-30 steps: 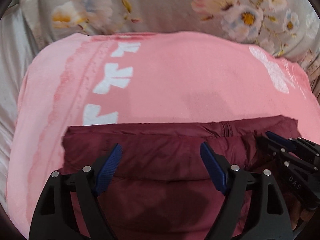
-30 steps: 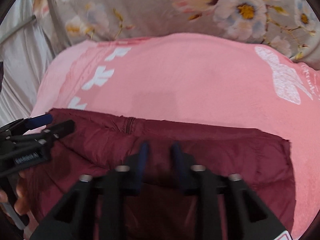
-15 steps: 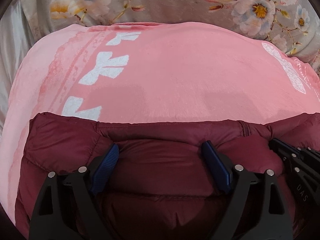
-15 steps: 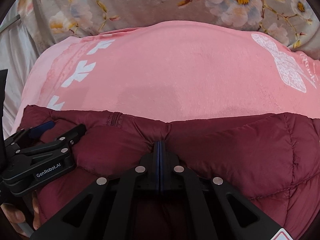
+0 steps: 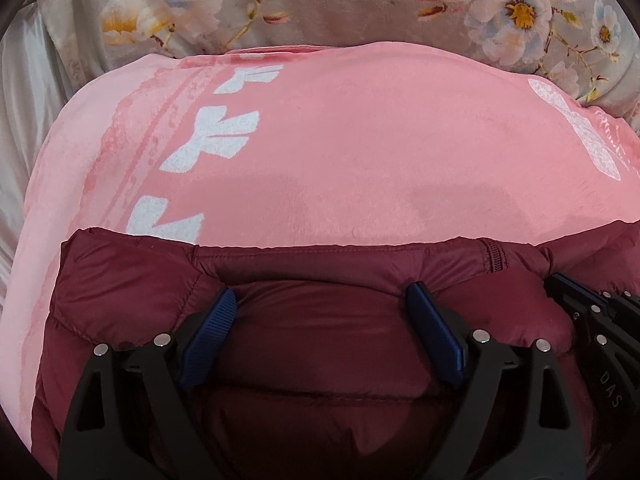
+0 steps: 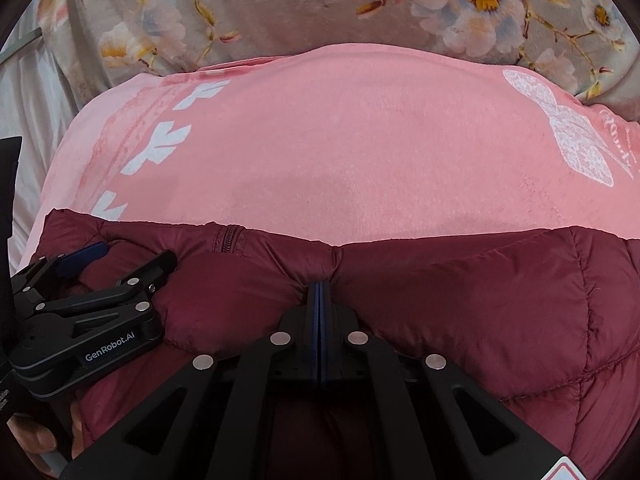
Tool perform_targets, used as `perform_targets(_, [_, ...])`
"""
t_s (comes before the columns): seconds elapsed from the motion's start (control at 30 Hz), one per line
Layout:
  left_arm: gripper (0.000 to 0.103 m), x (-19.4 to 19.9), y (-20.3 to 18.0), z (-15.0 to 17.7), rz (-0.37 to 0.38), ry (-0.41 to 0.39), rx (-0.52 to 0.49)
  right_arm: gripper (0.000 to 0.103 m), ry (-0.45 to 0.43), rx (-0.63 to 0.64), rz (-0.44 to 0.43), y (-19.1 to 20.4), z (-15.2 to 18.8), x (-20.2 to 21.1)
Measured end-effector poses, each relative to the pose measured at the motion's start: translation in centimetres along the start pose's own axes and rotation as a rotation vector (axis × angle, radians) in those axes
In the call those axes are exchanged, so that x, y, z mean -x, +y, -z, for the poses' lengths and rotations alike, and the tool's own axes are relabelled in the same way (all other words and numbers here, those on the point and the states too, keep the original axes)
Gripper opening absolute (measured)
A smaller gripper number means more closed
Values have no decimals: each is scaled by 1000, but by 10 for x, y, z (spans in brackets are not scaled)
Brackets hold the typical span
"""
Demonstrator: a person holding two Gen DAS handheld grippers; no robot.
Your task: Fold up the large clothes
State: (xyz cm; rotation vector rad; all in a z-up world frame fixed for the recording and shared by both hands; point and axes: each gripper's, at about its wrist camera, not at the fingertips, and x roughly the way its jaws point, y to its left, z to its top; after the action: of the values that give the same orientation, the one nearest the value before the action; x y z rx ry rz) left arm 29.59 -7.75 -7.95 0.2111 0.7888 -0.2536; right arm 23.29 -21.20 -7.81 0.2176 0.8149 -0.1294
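A dark red puffer jacket [image 5: 320, 344] lies folded on a pink blanket [image 5: 340, 160]; it also fills the lower half of the right wrist view [image 6: 460, 312]. My left gripper [image 5: 320, 308] is open, its blue pads pressed down on the jacket's padded fold near the far edge. My right gripper [image 6: 319, 292] is shut on a pinch of the jacket's far edge, just right of the zipper [image 6: 230, 240]. The left gripper shows in the right wrist view [image 6: 120, 264] at left, and the right gripper shows at the right edge of the left wrist view [image 5: 560, 284].
The pink blanket [image 6: 340, 152] with white bow prints covers the bed beyond the jacket. A grey floral cover [image 5: 340, 4] lies behind it. White sheet [image 5: 24, 92] shows at left. A person's fingers [image 6: 36, 436] hold the left gripper.
My right gripper closed on the jacket's edge from open. Both grippers came lower and closer to the jacket, which bunched up; since half a second ago little has moved.
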Motion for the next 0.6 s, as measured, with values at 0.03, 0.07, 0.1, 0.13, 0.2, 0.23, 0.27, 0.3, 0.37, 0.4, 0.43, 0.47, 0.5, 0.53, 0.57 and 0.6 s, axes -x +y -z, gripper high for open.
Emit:
perform_targets(0.03, [86, 0, 0, 0, -1, 0, 0, 0, -1, -2, -3, 0, 0, 0])
perform_targets(0.07, [86, 0, 0, 0, -2, 0, -1, 0, -3, -7, -9, -1, 0, 0])
perform_targets(0.1, [86, 0, 0, 0, -1, 0, -1, 0, -6, -15, -19, -2, 0, 1])
perform_targets(0.13, [86, 0, 1, 0, 5, -1, 2, 0, -15, -37, -49, -7, -1, 5])
perform_targets(0.2, [85, 5, 8, -1, 39, -1, 20, 0, -33, -83, -66, -18, -2, 16])
perform_targets(0.23, [85, 11, 18, -3, 69, 2, 42, 0, -57, -110, -53, -29, -4, 30])
perform_targets(0.27, [85, 20, 29, -5, 82, -7, 70, 0, -79, -121, -33, -37, -6, 42])
perform_targets(0.3, [85, 27, 37, -6, 89, -17, 93, 1, -97, -129, -9, -44, -8, 51])
perform_targets(0.37, [85, 47, 66, -13, 86, -51, 149, 5, -116, -152, 77, -66, -11, 66])
perform_targets(0.4, [85, 51, 75, -16, 71, -58, 164, 6, -116, -163, 111, -77, -11, 68])
perform_targets(0.43, [85, 54, 87, -20, 54, -60, 179, 6, -105, -182, 153, -92, -10, 68])
perform_targets(0.47, [85, 55, 99, -23, 30, -62, 190, 6, -90, -197, 172, -101, -8, 65])
perform_targets(0.5, [85, 53, 110, -24, -9, -56, 197, 6, -77, -213, 176, -109, -6, 63])
perform_targets(0.53, [85, 49, 117, -24, -34, -46, 202, 6, -64, -239, 170, -118, 0, 60])
perform_targets(0.57, [85, 41, 126, -22, -55, -23, 212, 6, -56, -253, 164, -123, 3, 58])
perform_targets(0.6, [85, 31, 134, -18, -62, 8, 224, 6, -50, -262, 165, -127, 7, 56])
